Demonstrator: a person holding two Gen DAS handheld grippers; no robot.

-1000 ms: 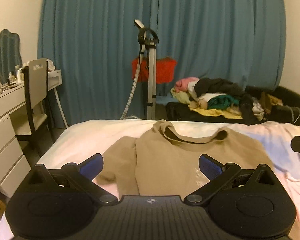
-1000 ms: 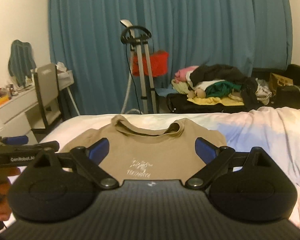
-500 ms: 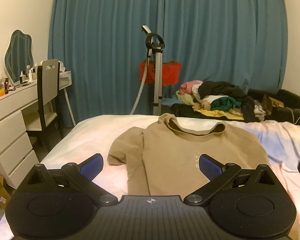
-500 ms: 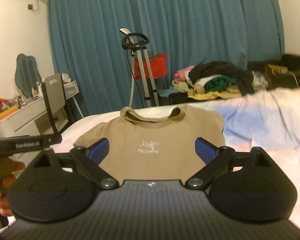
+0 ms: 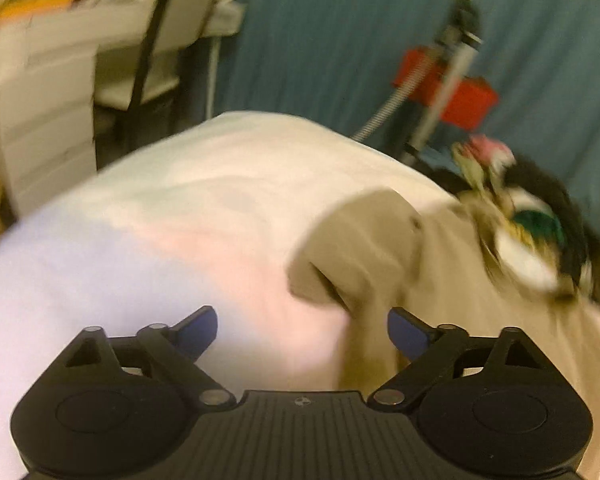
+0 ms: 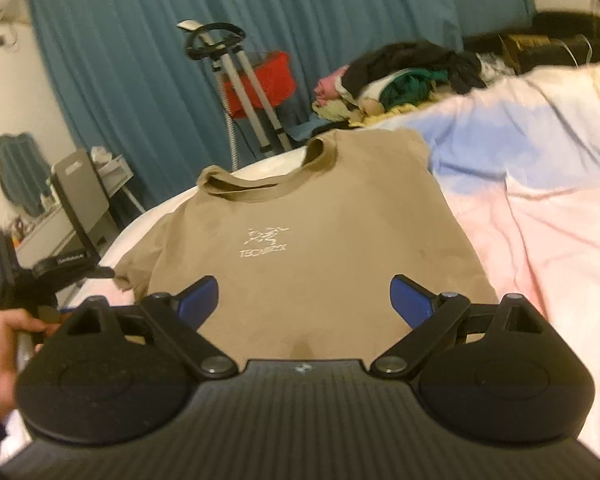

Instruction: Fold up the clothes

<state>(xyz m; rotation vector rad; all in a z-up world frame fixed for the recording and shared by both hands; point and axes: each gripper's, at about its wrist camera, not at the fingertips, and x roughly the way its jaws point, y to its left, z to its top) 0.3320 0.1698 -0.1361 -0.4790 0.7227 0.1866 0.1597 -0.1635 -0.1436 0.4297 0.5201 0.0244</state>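
Note:
A tan T-shirt (image 6: 300,248) with a white chest logo lies flat, front up, on the bed (image 6: 540,240), its neck towards the far edge. In the blurred left wrist view its left sleeve (image 5: 360,248) lies just ahead and right of centre. My left gripper (image 5: 302,330) is open and empty, low over the bed beside that sleeve; it also shows in the right wrist view (image 6: 40,276), held by a hand. My right gripper (image 6: 304,298) is open and empty above the shirt's lower half.
A garment steamer stand (image 6: 236,92) and a red box (image 6: 264,80) stand before the blue curtain (image 6: 140,40). A heap of clothes (image 6: 396,76) lies beyond the bed. A chair (image 6: 84,196) and white drawers (image 5: 40,100) stand at the left.
My left gripper has swung left and dipped down towards the shirt's left sleeve; its view is now blurred. My right gripper has tilted and moved closer over the shirt. Both stay open.

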